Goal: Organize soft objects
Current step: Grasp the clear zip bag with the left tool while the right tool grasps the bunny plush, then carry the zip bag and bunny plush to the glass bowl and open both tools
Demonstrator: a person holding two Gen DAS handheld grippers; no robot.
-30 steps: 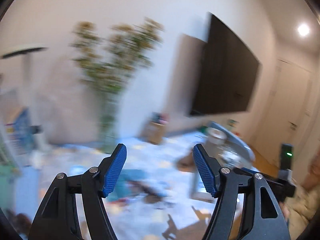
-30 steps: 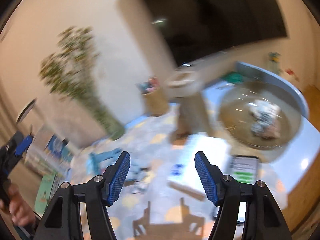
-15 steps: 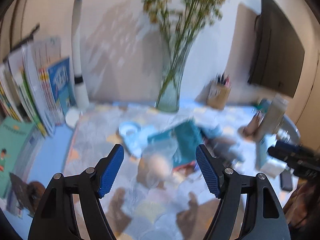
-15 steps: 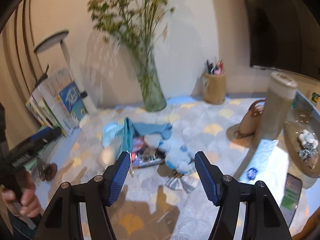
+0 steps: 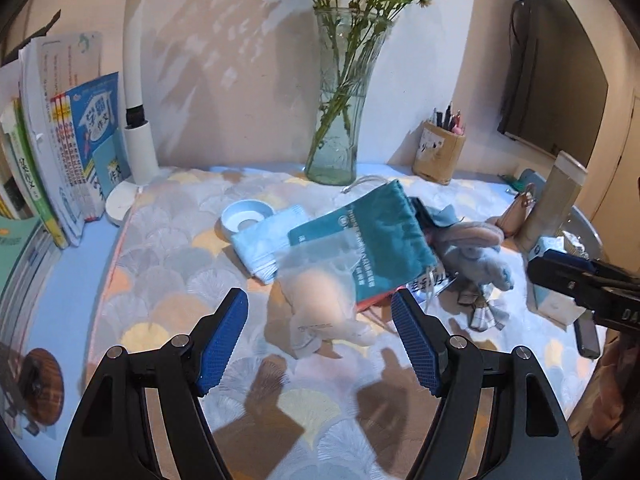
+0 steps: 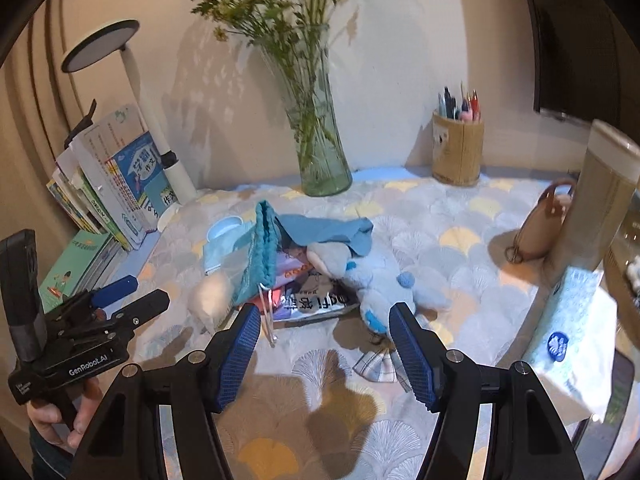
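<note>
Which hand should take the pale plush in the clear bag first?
Left, probably. The left tongs are open and point straight at the bagged plush, which sits just ahead between their tips. The right tongs, also open, face the blue stuffed toy instead; from there the plush lies off to the left.

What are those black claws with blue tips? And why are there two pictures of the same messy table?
Those claws are grabbing tools. A person holds one in each hand, and each has a small camera looking along its fingers, so you get two views. One picture looks past the left tool, the other past the right tool. Both are open and hold nothing. On the table lie soft things: a blue plush toy, a teal drawstring bag, a light blue cloth and a pale soft lump in a see-through bag. Behind them stands a vase of flowers.
</note>
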